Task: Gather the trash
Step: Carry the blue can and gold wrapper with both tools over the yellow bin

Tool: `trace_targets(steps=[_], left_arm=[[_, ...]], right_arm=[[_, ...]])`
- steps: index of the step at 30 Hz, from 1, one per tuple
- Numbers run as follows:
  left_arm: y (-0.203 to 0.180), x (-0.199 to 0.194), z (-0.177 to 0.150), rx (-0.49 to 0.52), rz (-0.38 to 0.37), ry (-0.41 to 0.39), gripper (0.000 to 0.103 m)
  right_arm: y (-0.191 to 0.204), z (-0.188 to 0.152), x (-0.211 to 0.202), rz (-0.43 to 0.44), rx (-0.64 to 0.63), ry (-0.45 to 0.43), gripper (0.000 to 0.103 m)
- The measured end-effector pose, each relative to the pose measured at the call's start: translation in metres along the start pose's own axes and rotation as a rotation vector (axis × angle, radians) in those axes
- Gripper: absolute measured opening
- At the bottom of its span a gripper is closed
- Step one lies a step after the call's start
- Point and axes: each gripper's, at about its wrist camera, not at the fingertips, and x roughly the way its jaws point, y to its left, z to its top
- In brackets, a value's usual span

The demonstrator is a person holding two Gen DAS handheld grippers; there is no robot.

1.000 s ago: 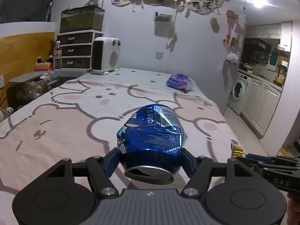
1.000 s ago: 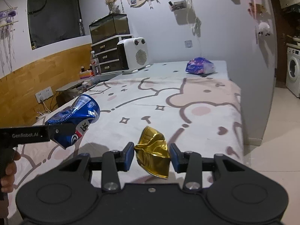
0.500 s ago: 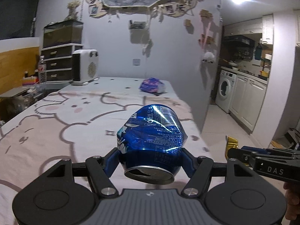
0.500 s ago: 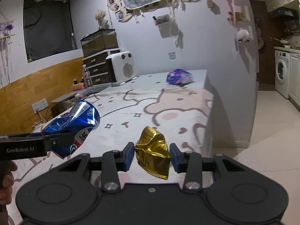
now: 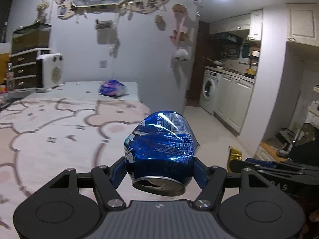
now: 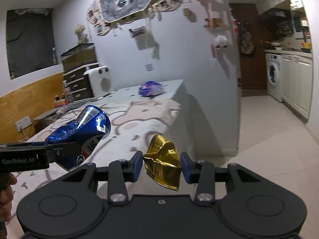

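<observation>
My left gripper [image 5: 159,169] is shut on a crushed blue can [image 5: 161,147], held in the air over the bed's right side. The can also shows in the right wrist view [image 6: 83,131], at the left. My right gripper [image 6: 161,164] is shut on a crumpled gold foil wrapper [image 6: 162,162], held beyond the bed's corner. The wrapper's edge shows in the left wrist view [image 5: 234,155], at the right. A crumpled purple-blue snack bag [image 5: 112,87] lies at the far end of the bed; it also shows in the right wrist view [image 6: 151,88].
The bed [image 5: 59,123] has a pink bear-print cover. A white heater [image 5: 49,69] and a drawer unit [image 5: 22,67] stand at its far end. To the right lie tiled floor [image 6: 269,139], white cabinets and a washing machine [image 5: 209,91].
Both grippers have swung to the right, away from the bed and toward the kitchen side. The can and the foil wrapper stay gripped.
</observation>
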Motion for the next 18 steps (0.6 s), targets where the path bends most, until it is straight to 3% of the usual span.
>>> trace_targets(steps=[10, 18], left_arm=[[-0.090, 0.043, -0.027, 0.006, -0.121, 0.080, 0.069], [-0.137, 0.103, -0.066, 0.007, -0.143, 0.195, 0.069]], right_arm=[[-0.082, -0.024, -0.022, -0.090, 0.072, 0.016, 0.042], [-0.149, -0.058, -0.023, -0.164, 0.138, 0.070, 0.042]])
